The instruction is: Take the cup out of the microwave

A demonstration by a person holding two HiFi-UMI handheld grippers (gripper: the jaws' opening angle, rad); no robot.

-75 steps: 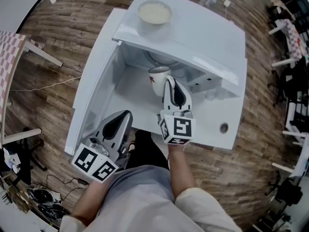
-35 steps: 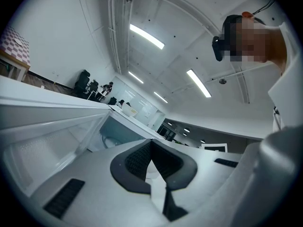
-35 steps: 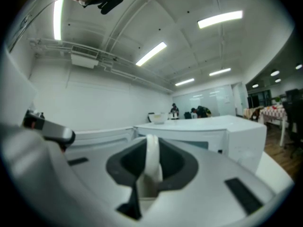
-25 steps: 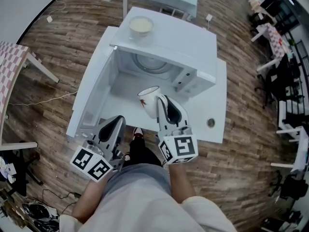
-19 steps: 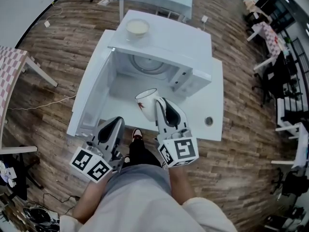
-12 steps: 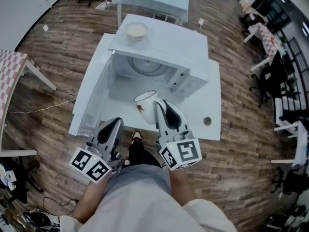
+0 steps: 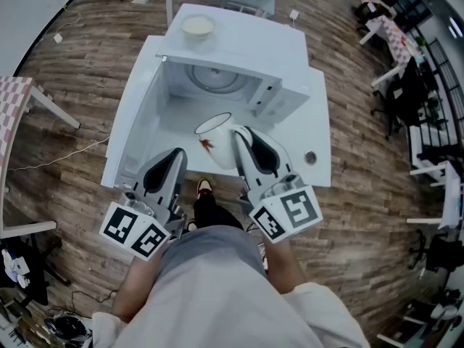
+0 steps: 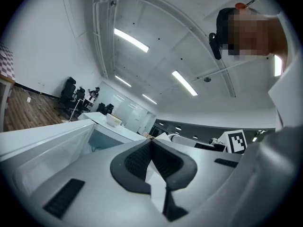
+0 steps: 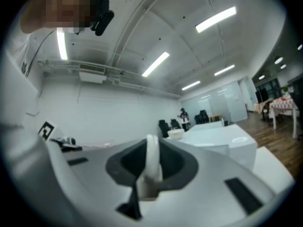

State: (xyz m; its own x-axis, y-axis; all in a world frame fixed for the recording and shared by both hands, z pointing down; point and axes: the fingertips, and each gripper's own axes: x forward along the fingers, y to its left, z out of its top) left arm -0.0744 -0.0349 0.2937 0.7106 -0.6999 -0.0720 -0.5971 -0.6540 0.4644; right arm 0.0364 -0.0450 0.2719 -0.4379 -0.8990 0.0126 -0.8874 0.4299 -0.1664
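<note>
The white cup, with a red mark on its side, hangs tilted in front of the microwave's open mouth, outside the cavity. My right gripper is shut on the cup's handle, which stands as a white band between the dark pads. To the left and lower, my left gripper is shut with nothing in it, its pads meeting at the tip. The white microwave stands with its door swung open to the left, and its glass turntable is bare.
A cream bowl sits on top of the microwave. The white table under it has a cable hole at the right. A shoe shows on the wooden floor below. Desks and chairs stand at the right.
The right gripper has drawn the cup out of the microwave's opening, back toward the person and upward. The left gripper has risen as well, still shut.
</note>
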